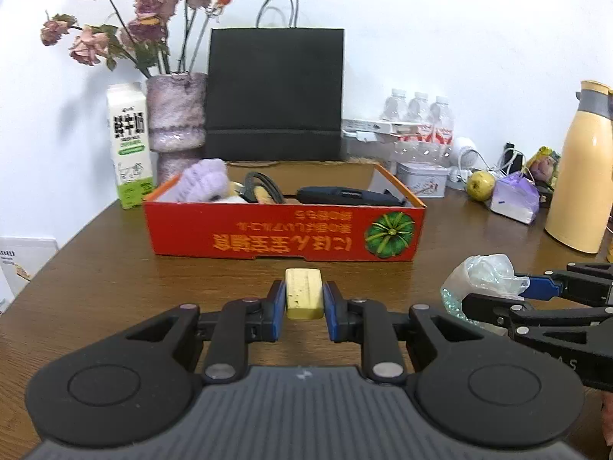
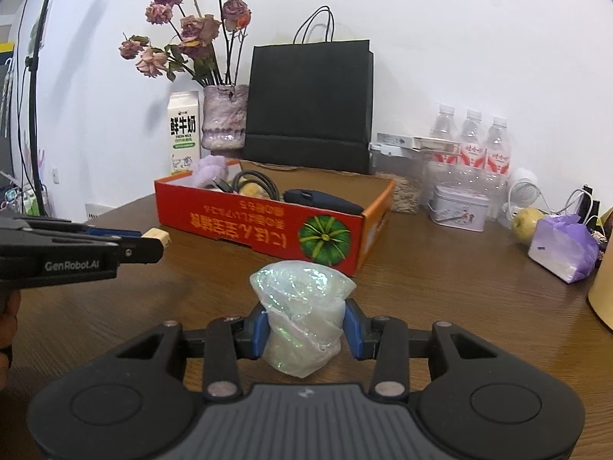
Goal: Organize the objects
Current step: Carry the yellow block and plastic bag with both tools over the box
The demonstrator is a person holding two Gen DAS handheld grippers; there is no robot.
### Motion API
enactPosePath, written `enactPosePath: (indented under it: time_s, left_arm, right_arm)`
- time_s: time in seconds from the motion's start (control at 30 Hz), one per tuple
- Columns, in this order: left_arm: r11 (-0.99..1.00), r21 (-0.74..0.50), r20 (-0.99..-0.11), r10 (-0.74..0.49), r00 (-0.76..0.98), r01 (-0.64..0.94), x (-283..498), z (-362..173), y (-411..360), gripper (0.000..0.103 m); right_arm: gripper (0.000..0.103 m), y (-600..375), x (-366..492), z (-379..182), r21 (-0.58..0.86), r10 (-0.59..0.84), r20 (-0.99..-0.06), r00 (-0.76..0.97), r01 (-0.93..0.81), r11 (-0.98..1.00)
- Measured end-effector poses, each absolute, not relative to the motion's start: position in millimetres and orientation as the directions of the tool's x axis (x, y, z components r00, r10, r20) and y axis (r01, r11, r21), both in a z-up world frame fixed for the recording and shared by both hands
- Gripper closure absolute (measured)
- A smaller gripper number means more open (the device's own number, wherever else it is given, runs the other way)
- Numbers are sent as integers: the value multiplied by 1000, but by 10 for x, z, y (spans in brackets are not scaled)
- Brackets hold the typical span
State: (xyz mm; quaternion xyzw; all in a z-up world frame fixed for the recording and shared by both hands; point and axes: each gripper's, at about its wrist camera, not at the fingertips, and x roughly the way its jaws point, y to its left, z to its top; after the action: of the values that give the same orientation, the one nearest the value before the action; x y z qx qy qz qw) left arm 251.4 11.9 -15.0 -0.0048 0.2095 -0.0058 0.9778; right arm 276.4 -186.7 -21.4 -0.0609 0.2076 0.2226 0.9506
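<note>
Left wrist view: left gripper (image 1: 304,301) up close, jaws pinching a pale yellow block (image 1: 303,293) just short of the red box (image 1: 285,232) on the brown table (image 1: 95,268). Inside the box: a purple knit thing (image 1: 203,182), a coiled black cable (image 1: 262,188), a dark handheld gadget (image 1: 345,195). Off to the right, only a side glimpse of the right gripper (image 1: 536,299) with a crinkly plastic bag (image 1: 482,278); can't tell the grip from here. Also a tall yellow flask (image 1: 574,176) standing at the far right edge, barely a sliver in the other shot.

Right wrist view: right gripper (image 2: 306,331) front and center, jaws squeezing that iridescent bag (image 2: 302,310) above the table (image 2: 459,287), close to the box's (image 2: 260,222) near corner. Left gripper (image 2: 153,239) poking in from the left, block (image 2: 158,236) sticking out of its tip. Plus a black stand pole (image 2: 36,76) at far left, missing from the other view.
</note>
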Motion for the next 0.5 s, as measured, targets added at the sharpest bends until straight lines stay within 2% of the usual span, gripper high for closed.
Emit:
enactPosePath:
  time_s: [0.5]
  left_arm:
    - [1000, 3, -373, 15, 928, -15, 2636, 43, 354, 81]
  right_arm:
    - [64, -1508, 2890, 37, -16, 399, -383, 833, -438, 899]
